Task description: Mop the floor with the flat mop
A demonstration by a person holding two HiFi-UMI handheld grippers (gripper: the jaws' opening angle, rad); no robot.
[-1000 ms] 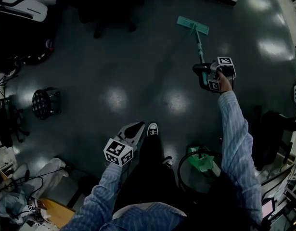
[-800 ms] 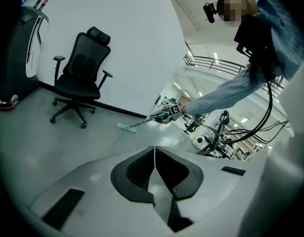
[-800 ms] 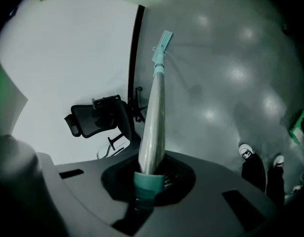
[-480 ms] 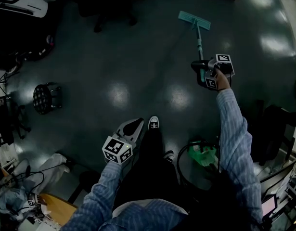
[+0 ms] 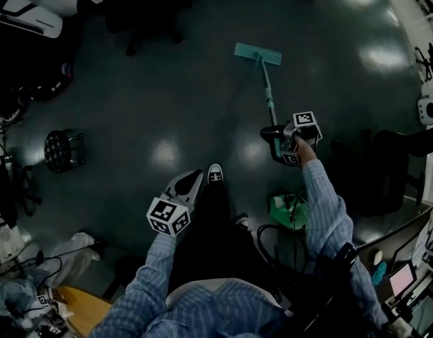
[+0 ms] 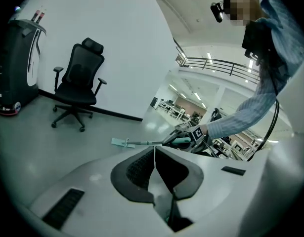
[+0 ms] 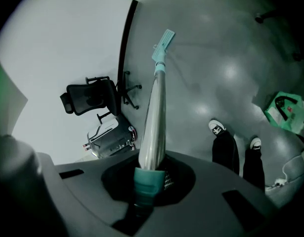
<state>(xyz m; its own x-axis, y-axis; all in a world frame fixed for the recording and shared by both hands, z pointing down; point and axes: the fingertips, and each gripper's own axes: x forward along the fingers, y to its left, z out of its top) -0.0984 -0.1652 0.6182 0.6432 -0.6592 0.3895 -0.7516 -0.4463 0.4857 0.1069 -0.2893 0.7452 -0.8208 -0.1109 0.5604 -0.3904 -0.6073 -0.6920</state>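
Standing nearby, I saw the right gripper clamped on the teal grip at the end of the flat mop. Its pole slanted down to the mop head, which lay flat on the floor well ahead of the person's shoe. The left gripper hung low by the leg, jaws pressed together on nothing. I judged the mopping to be in mid-course. The dark floor shone with lamp reflections all over, so no wet or dry patches could be told apart, and most of it seemed left to do. An office chair stood by the white wall, with a stool off to the left and a green bag near the feet.
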